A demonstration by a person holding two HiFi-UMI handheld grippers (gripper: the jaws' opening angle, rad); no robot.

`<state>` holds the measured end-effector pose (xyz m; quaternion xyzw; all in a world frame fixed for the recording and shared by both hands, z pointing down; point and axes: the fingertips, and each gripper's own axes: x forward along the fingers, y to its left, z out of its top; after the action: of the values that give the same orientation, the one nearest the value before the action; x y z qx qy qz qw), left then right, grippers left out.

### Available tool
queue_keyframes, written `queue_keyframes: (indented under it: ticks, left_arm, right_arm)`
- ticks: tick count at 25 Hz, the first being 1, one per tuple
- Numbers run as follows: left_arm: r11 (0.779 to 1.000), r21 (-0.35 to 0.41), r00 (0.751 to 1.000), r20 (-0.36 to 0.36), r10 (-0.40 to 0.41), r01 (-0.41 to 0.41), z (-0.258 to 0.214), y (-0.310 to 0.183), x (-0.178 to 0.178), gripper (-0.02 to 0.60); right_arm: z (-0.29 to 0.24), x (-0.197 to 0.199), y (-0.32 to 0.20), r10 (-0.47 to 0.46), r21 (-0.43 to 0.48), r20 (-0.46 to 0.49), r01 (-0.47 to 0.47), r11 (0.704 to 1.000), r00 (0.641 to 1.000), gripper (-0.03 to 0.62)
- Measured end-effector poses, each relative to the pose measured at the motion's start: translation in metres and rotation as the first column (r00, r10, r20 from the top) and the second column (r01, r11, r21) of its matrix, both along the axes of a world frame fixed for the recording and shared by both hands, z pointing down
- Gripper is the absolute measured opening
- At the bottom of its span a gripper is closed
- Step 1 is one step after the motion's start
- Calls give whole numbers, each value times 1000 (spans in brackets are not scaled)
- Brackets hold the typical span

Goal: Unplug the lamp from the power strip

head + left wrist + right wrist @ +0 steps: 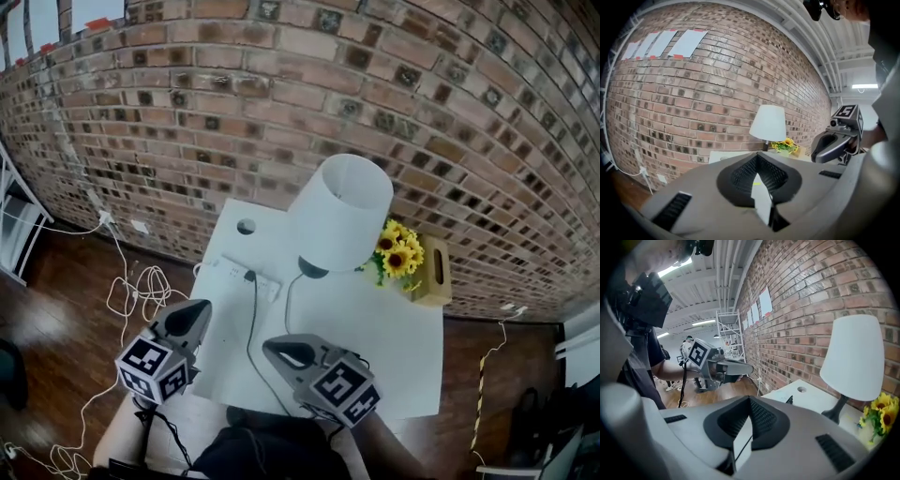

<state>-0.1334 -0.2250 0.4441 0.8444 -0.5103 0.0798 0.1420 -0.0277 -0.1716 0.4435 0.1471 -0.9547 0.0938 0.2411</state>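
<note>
A lamp [339,211] with a white shade stands at the back of the white table [403,366]. The white power strip [265,284] lies to its left with a black plug [250,277] in it. A black cord [249,342] runs from the plug toward the front edge. My left gripper [200,309] hovers shut and empty near the table's front left, short of the strip. My right gripper [272,349] is shut and empty over the front middle, beside the cord. The left gripper view shows the lamp [768,123] ahead and the right gripper [836,140]. The right gripper view shows the lamp [855,357] and the left gripper [719,367].
Sunflowers [398,251] and a wooden tissue box [431,272] sit right of the lamp. A cable hole [246,226] is at the table's back left. Loose white cables [131,291] lie on the wooden floor at left. A brick wall [281,112] stands behind.
</note>
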Motion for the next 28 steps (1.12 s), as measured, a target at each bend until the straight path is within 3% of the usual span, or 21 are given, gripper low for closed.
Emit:
queue_keyframes:
  ticks: [4, 8, 9, 12, 15, 19, 23, 28]
  left_arm:
    - [999, -26, 992, 120, 30, -27, 22, -36, 10, 15]
    - [996, -62, 978, 195, 74, -63, 45, -72, 21, 18]
    - [994, -78, 974, 208, 94, -79, 53, -79, 25, 33]
    - [981, -138, 959, 233, 162, -133, 78, -97, 38, 178]
    - [969, -191, 944, 258, 206, -159, 103, -107, 41, 195]
    - [957, -221, 922, 296, 251, -190, 125, -118, 42, 201]
    - [937, -260, 873, 368, 319, -233, 149, -127, 47, 201]
    - [910, -294, 823, 408, 395, -291, 166, -129, 59, 201]
  right_arm:
    - [13, 4, -17, 12, -31, 3, -12, 999, 1000, -8]
    - [27, 12, -36, 34, -72, 3, -34, 997, 999, -8]
    - [29, 14, -41, 41, -81, 6, -40, 996, 999, -8]
    - [37, 19, -55, 59, -108, 24, -57, 993, 998, -8]
    - [48, 24, -64, 77, -135, 24, -73, 988, 997, -8]
    - [67, 30, -76, 70, -99, -56, -75, 992, 996, -8]
    - [84, 29, -90, 57, -108, -85, -66, 992, 995, -8]
    - [105, 20, -94, 8, -127, -125, -24, 992, 992, -8]
